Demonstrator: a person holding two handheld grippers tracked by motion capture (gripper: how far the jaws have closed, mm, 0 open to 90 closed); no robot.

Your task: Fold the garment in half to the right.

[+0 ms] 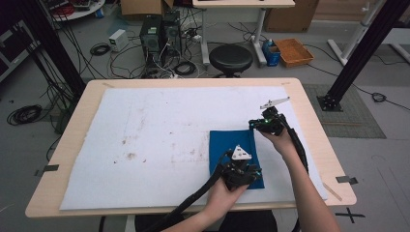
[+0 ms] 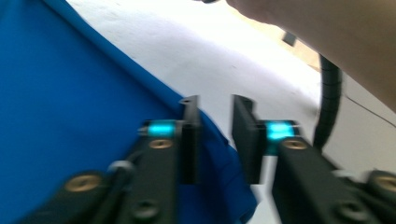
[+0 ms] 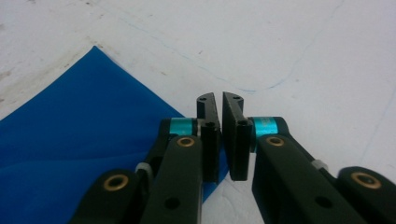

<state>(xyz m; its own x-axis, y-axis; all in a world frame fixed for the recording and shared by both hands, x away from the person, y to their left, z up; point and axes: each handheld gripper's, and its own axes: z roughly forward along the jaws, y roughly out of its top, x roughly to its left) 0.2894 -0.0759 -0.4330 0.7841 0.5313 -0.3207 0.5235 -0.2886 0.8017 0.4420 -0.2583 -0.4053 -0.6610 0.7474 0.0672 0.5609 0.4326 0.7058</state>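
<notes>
Blue cloth (image 1: 233,152) lies folded flat on the white mat (image 1: 159,130) that covers the table (image 1: 72,121), in the right half of the mat and nearer the person's edge. Going from left to right in the high view, the mat's left part carries brownish stains (image 1: 129,155), and then comes the cloth.

At the cloth's near right corner sits the left claw (image 1: 241,175), held in the person's left hand (image 1: 223,193), with its grey three-cornered plate (image 1: 240,153) on top and its cable (image 1: 193,198) trailing off toward the table's near edge. In the left gripper view this claw (image 2: 215,137) stands partly apart, with a clear gap between the two jaws; the cloth's corner (image 2: 70,107) lies below and to the left of them, and nothing is pinched between the pads. White mat shows through the gap.

Farther right, at the cloth's far right corner, the right claw (image 1: 261,124) is held by the right hand (image 1: 280,140), its own grey plate (image 1: 274,102) raised above it. In the right gripper view the right claw (image 3: 220,135) is narrow, with only a thin slit left between the jaws. The cloth's edge (image 3: 84,140) reaches up to the left jaw and runs under it, but no fabric is gripped in the slit.
</notes>
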